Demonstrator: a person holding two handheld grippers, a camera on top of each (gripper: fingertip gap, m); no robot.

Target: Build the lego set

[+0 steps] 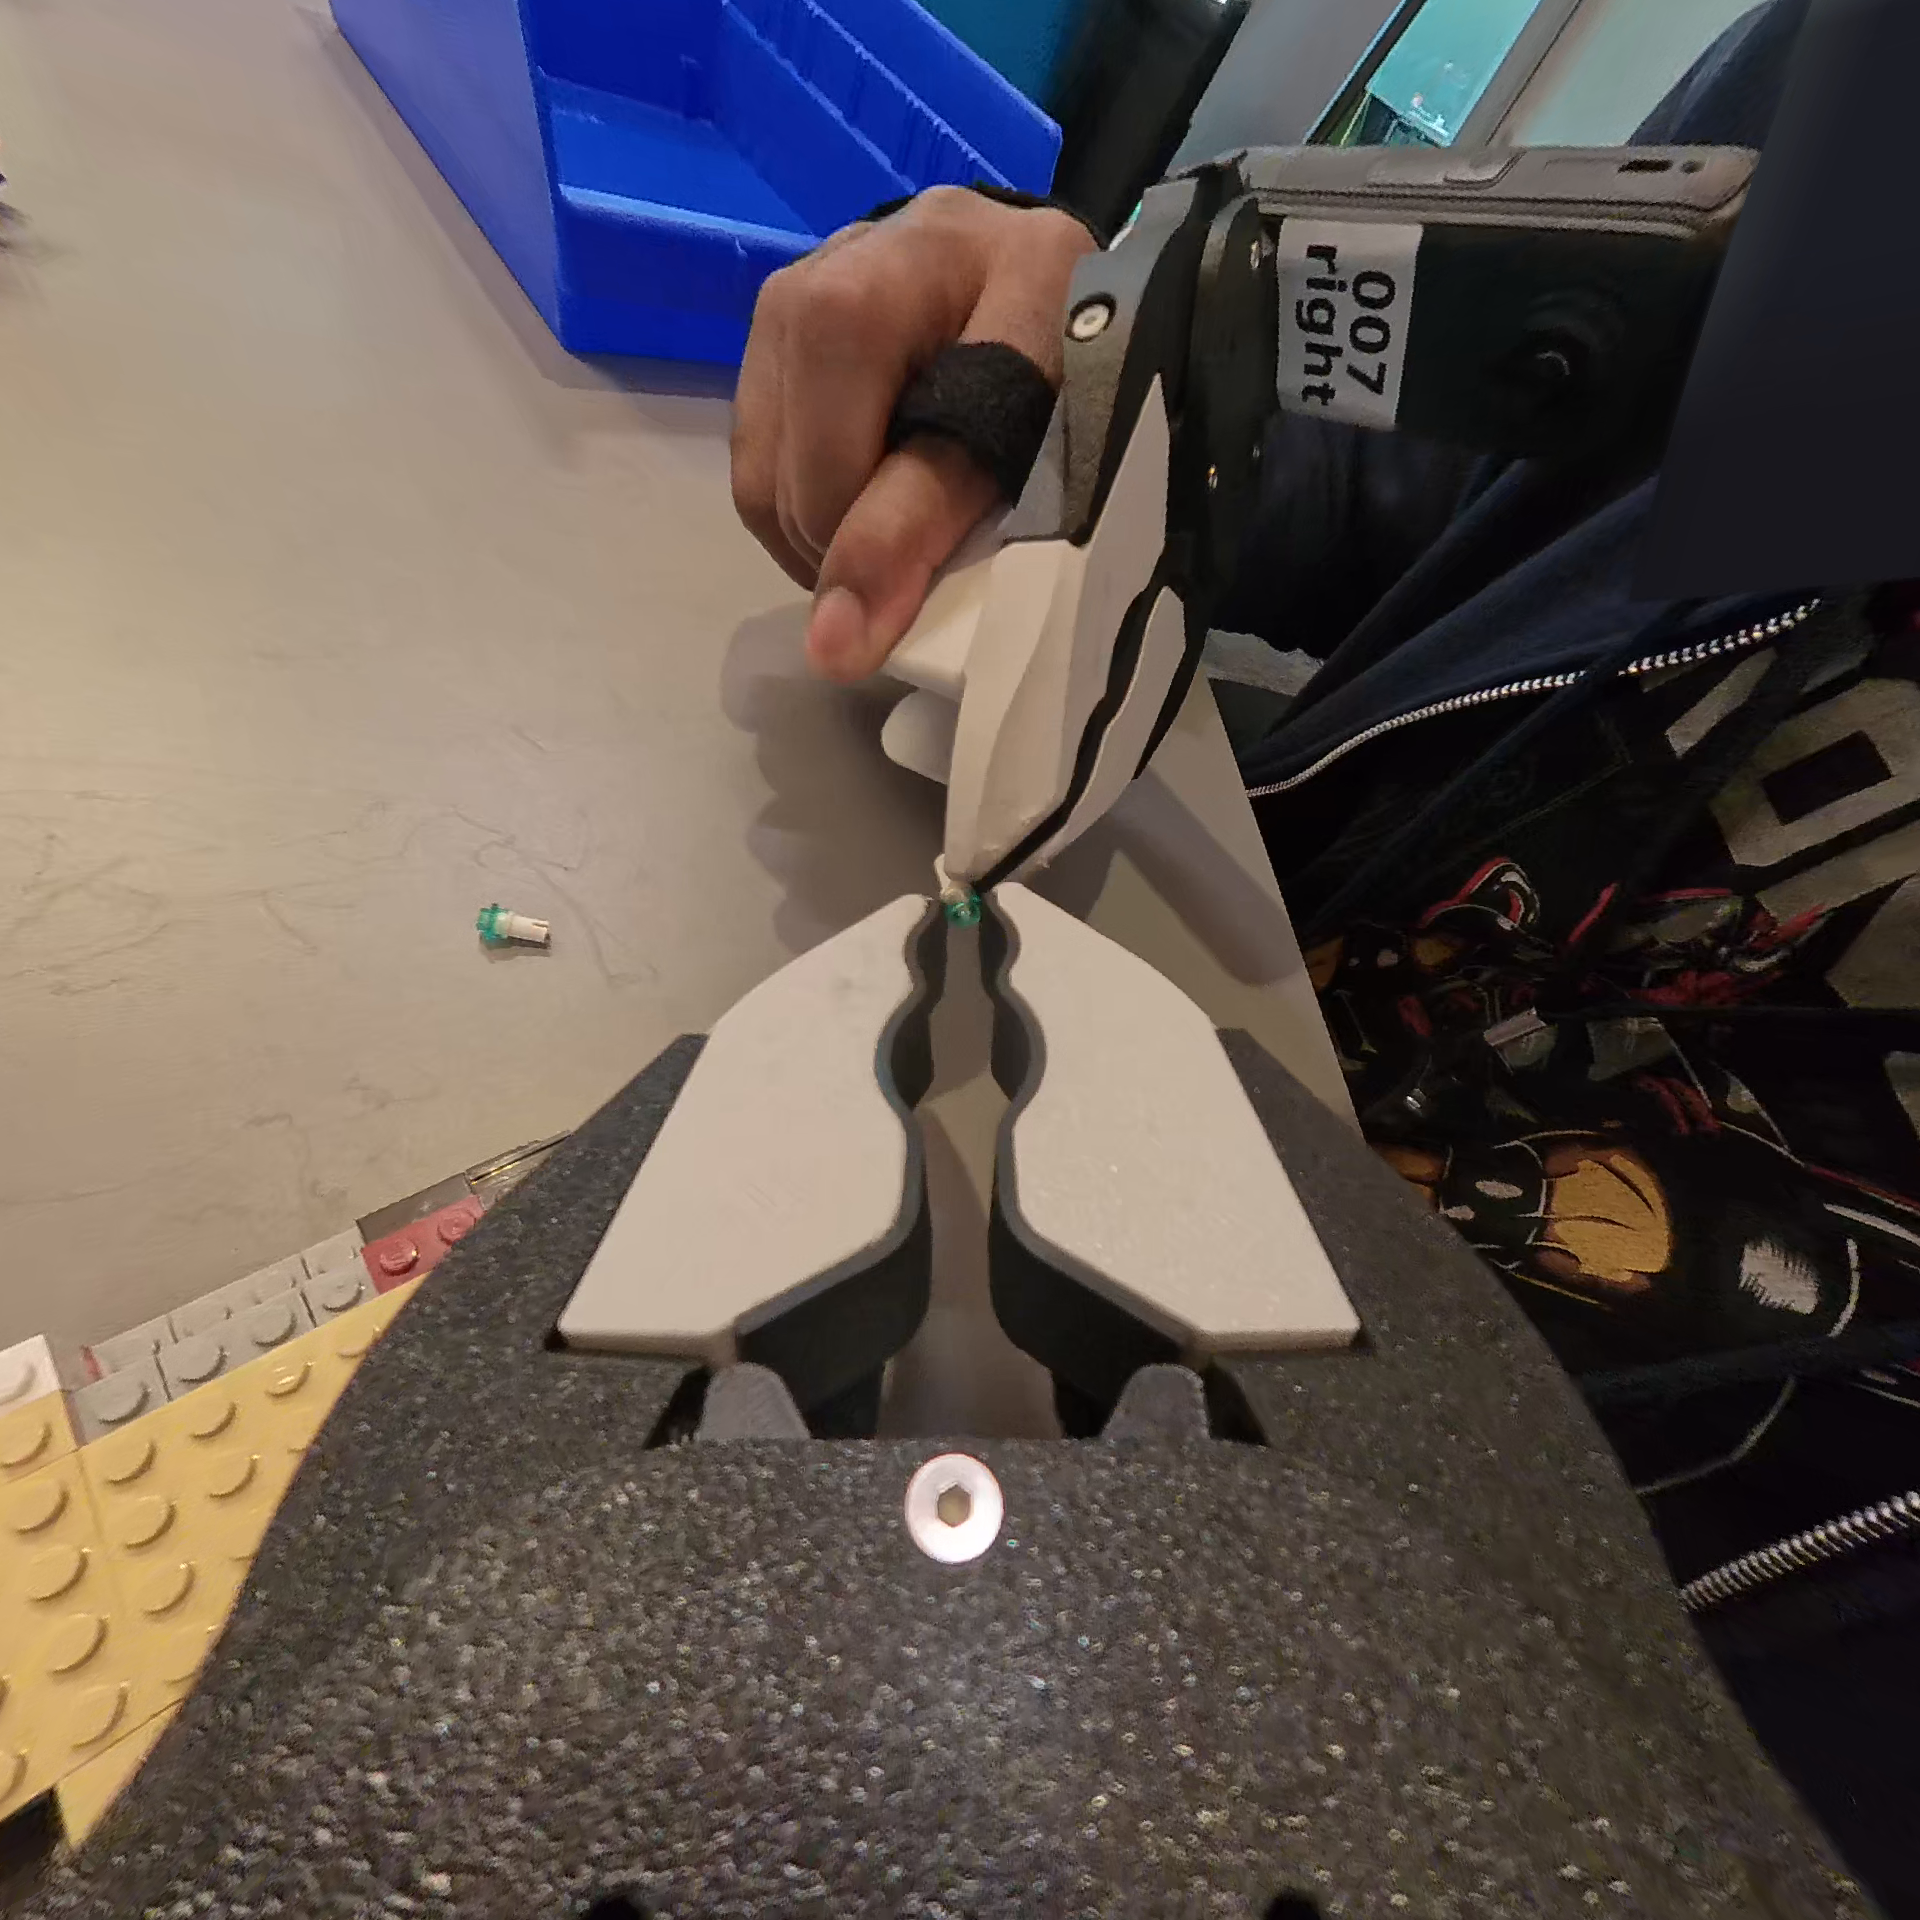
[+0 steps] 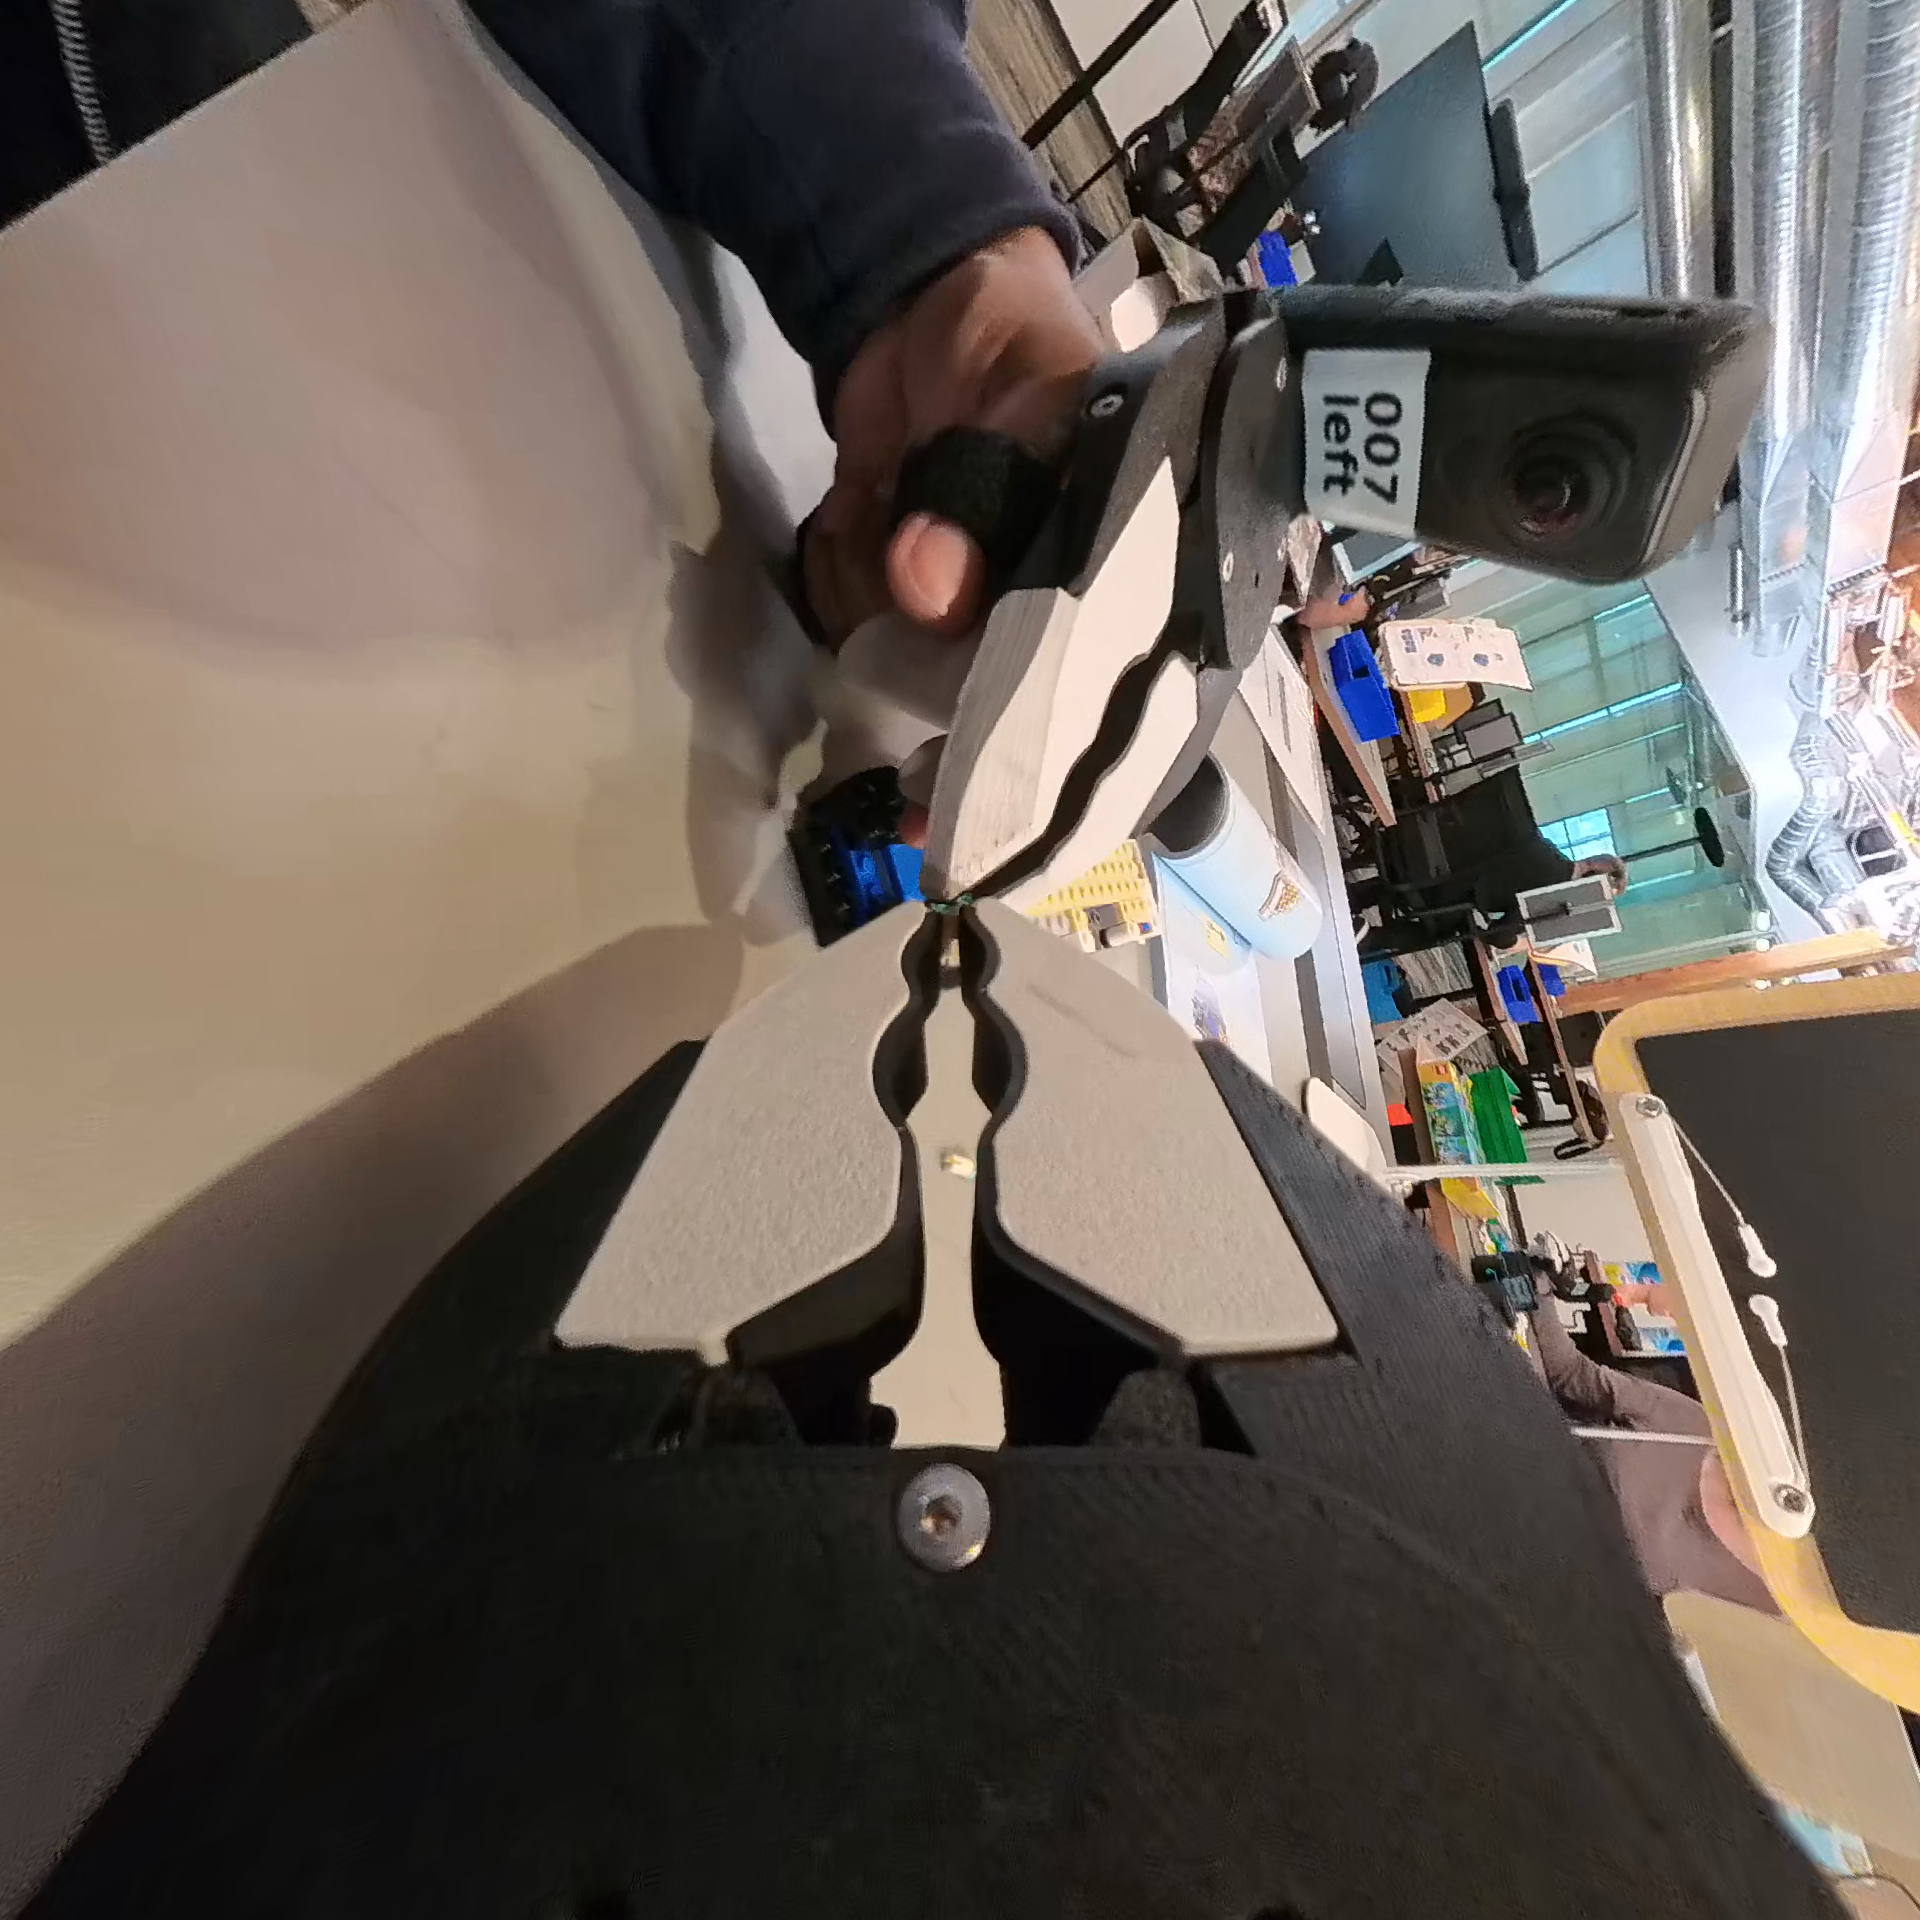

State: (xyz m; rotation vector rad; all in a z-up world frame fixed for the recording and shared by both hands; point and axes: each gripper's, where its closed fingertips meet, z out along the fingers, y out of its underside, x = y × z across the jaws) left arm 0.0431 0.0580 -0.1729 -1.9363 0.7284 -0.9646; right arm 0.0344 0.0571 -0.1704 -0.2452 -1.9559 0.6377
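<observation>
Tongs of both hands meet tip to tip above the desk (image 1: 312, 623), the left tongs (image 1: 961, 914) and right tongs (image 2: 943, 914) each clamped on one tiny green-and-white piece (image 1: 961, 907), sharing its hold.

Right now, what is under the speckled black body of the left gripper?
A tan studded plate with grey bricks and a dark red brick pokes out at its left edge; the gripper body covers how far they reach.
</observation>
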